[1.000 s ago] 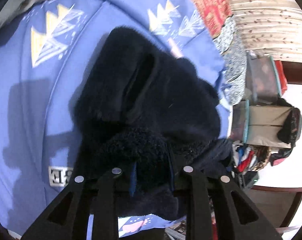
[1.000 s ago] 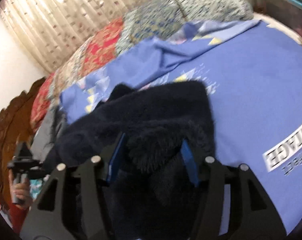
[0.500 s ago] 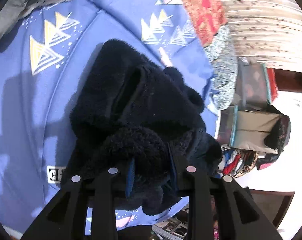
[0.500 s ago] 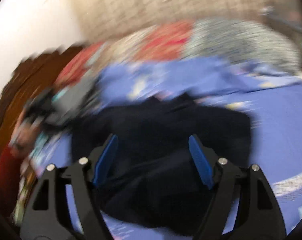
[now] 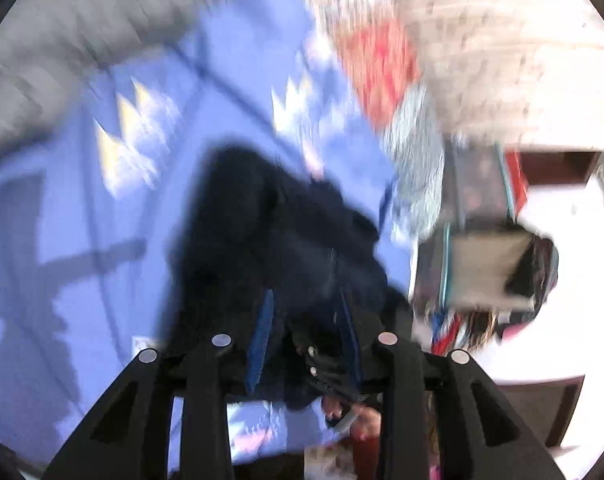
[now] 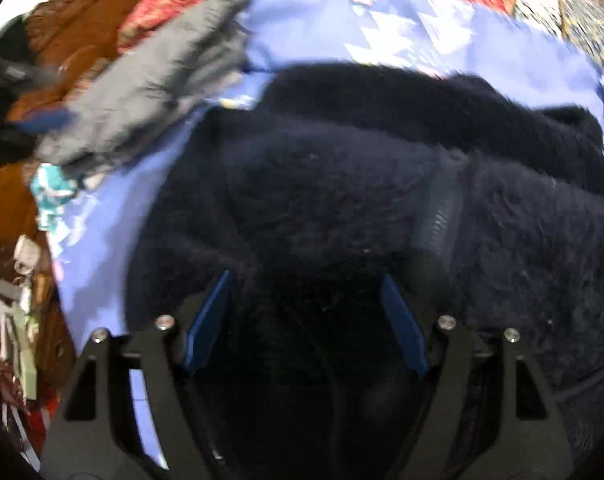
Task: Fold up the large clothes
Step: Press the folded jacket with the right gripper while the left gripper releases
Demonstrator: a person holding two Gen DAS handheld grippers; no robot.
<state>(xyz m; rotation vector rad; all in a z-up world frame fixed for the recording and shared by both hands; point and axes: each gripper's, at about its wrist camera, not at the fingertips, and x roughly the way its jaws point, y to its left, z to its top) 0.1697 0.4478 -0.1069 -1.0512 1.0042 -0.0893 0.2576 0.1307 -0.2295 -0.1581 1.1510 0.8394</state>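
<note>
Right wrist tongs [image 6: 306, 320] spread, over fleece [image 6: 342, 168]

The left gripper [image 5: 306, 340], at the lower centre of its blurred frame, has its blue-padded fingers [image 5: 260, 340] narrowly spaced with dark fabric between them. The right gripper [image 6: 306, 320], lower centre, holds its fingers [image 6: 207, 320] spread wide apart.

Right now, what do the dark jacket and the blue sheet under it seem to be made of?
The dark jacket looks like thick navy or black fleece or faux fur: matte, with a fuzzy pile and soft edges, plus a toothed zipper that could be plastic or metal. The blue sheet looks like thin, smooth woven fabric, perhaps cotton or polyester, creased and printed with pale triangles.
</note>
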